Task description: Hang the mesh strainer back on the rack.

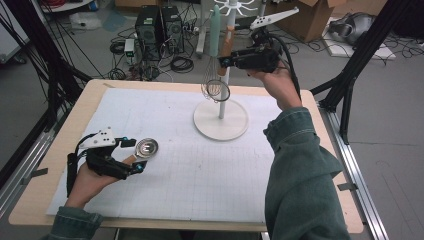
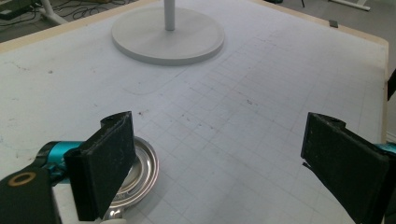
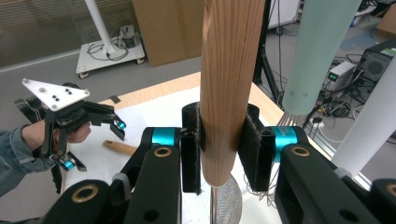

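In the high view, the right gripper (image 1: 223, 61) is gripping the wooden handle (image 1: 227, 42) of a utensil up at the white utensil stand (image 1: 220, 120), whose round base is sitting on the gridded mat (image 1: 200, 170). Two wire-ended tools are hanging there close together: a wire whisk (image 1: 212, 82) under a pale green handle (image 1: 214, 25), and the fine mesh strainer (image 1: 219, 91) below the wooden one. Which wire head belongs to which handle is hard to tell from here. The left gripper (image 1: 134, 155) is resting low near the mat's left edge, with one small steel ladle (image 1: 145, 147) lying just beside its tips.

In the left gripper view, the jaws are standing wide apart with nothing between them, and the ladle's shiny bowl (image 2: 135, 175) is lying flat beside the left jaw. It is looking light, rigid and slippery; its stubby wooden handle would probably be the better place to pinch.

In the right gripper view, the pads are pressing both sides of the round wooden handle (image 3: 226, 84) near its lower end. The wood is looking stiff, light and grippy, while the mesh (image 3: 227, 205) beneath is looking thin and easily dented, so holding the handle seems wise. One green handle (image 3: 320, 51) is hanging beside it.
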Tool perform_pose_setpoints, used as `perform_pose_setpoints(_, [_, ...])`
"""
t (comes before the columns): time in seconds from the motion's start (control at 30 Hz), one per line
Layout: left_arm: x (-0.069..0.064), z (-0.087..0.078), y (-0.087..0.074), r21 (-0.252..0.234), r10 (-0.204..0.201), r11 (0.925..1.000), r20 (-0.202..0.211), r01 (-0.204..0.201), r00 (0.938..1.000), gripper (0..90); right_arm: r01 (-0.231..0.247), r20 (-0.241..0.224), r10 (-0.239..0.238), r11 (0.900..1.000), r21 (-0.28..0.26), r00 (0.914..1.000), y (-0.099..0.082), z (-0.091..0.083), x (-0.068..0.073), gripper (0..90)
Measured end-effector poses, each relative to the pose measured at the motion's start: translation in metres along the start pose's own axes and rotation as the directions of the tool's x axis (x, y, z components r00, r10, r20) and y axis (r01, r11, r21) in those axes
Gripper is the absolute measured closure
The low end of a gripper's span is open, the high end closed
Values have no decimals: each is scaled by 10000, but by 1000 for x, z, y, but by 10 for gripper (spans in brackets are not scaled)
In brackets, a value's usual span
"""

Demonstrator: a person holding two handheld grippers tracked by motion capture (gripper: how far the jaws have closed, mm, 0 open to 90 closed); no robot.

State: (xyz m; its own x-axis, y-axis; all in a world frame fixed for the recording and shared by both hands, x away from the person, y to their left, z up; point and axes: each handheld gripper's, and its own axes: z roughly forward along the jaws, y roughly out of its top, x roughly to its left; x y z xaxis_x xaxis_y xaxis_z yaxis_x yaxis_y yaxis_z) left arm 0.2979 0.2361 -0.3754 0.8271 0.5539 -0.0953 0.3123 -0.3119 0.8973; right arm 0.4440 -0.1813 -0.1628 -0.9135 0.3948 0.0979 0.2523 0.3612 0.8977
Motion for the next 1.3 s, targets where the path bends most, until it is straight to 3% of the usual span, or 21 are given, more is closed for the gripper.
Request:
perform_pose_setpoints(0.33, [2, -4, 0, -141, -90, 9999, -117, 88, 9999, 83, -67, 175, 63, 9996, 265, 9998, 23, 6, -4, 719])
perform_pose_setpoints(0.63, [2, -5, 0, -169, -87, 9998, -188, 83, 9998, 61, -303, 405, 286, 9986, 438, 9988, 34, 9, -11, 719])
perform_pose_setpoints(0.87, [2, -7, 1, -203, -19, 9998, -270, 13, 9996, 61, -666, 569, 637, 9966, 495, 9963, 33, 10, -18, 718])
perform_pose_setpoints(1.3, [1, -6, 1, -197, 40, 9998, -292, -45, 9996, 61, -812, 756, 785, 9961, 338, 9940, 27, 10, -22, 713])
